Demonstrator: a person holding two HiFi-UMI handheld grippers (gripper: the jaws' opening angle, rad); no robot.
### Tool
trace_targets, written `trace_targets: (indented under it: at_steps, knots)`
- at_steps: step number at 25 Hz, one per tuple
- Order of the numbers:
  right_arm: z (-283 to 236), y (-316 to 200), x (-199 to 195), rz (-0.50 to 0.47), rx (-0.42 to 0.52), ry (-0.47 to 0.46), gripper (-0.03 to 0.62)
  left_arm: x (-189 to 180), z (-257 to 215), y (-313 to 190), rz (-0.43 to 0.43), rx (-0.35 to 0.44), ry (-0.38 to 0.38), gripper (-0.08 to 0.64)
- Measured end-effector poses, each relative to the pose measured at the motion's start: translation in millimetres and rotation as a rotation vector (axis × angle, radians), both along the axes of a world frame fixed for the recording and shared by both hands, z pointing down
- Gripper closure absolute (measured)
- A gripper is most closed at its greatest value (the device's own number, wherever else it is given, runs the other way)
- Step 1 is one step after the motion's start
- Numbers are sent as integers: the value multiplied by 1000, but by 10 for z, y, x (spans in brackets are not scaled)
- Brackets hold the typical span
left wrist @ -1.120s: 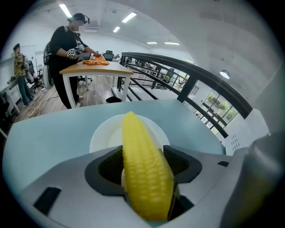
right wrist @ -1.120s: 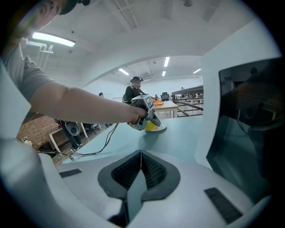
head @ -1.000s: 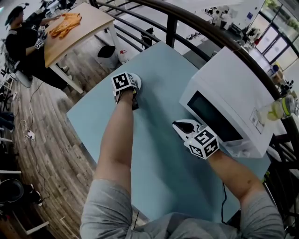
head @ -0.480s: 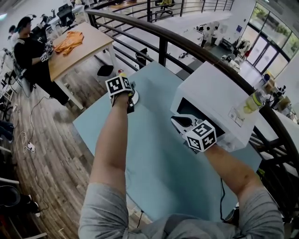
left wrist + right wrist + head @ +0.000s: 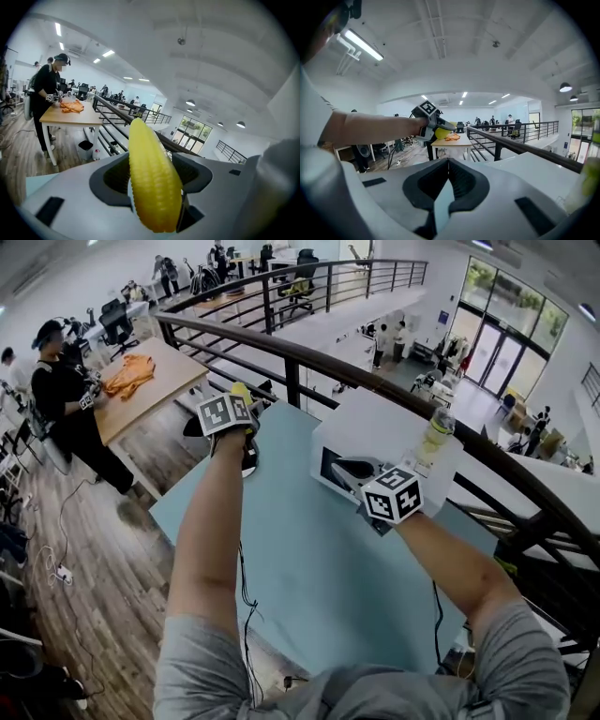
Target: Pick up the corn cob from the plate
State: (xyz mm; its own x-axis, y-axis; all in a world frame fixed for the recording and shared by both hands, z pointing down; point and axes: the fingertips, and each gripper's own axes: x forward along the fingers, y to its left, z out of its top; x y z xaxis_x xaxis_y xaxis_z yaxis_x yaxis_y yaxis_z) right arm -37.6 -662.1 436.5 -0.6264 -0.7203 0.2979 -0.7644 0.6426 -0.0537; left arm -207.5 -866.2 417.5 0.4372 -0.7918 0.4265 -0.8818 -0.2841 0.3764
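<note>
A yellow corn cob [image 5: 152,178] stands upright between the jaws of my left gripper [image 5: 154,187], which is shut on it and held up in the air. In the head view the left gripper [image 5: 234,423] is above the far left corner of the light blue table [image 5: 309,559], and the cob's tip [image 5: 242,388] pokes out above its marker cube. An edge of the plate [image 5: 250,465] shows just under that gripper. My right gripper [image 5: 354,472] hovers in front of the white microwave [image 5: 375,423], jaws together and empty. The right gripper view shows the left gripper [image 5: 433,123] with the cob [image 5: 440,132].
A clear bottle [image 5: 436,437] stands on the microwave. A dark metal railing [image 5: 375,381] runs behind the table. Beyond it to the left is a wooden table [image 5: 141,390] with an orange cloth [image 5: 131,376], and a person [image 5: 61,390] beside it.
Both grippers have risen well above the table. The left one came up off the plate with the cob in it. The head view has tilted upward.
</note>
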Motion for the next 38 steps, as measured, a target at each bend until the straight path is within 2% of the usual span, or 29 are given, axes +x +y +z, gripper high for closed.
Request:
trace_targets:
  at_steps: [3, 5, 10, 17, 27, 32, 38]
  knots:
    - [-287, 241, 233, 26, 37, 14, 576, 308, -332, 233, 66, 42, 29, 273]
    - [-427, 470, 368, 33, 53, 20, 575, 439, -587, 553, 80, 76, 26, 273]
    - [-765, 1223, 791, 60, 75, -6, 577, 923, -1258, 1574, 147, 176, 53, 274]
    - [-1020, 2482, 1380, 78, 66, -59, 577, 1506, -1815, 3261, 206, 289, 94, 274]
    - [-1254, 4043, 2102, 17, 80, -43, 577, 2304, -2099, 5383, 266, 390, 168, 273]
    - [-1391, 4507, 2200, -29, 88, -56, 577, 2353, -2035, 6102, 296, 415, 198, 273]
    - [-1438, 4878, 2230, -50, 109, -63, 577, 2274, -1633, 6763, 338, 374, 237, 273]
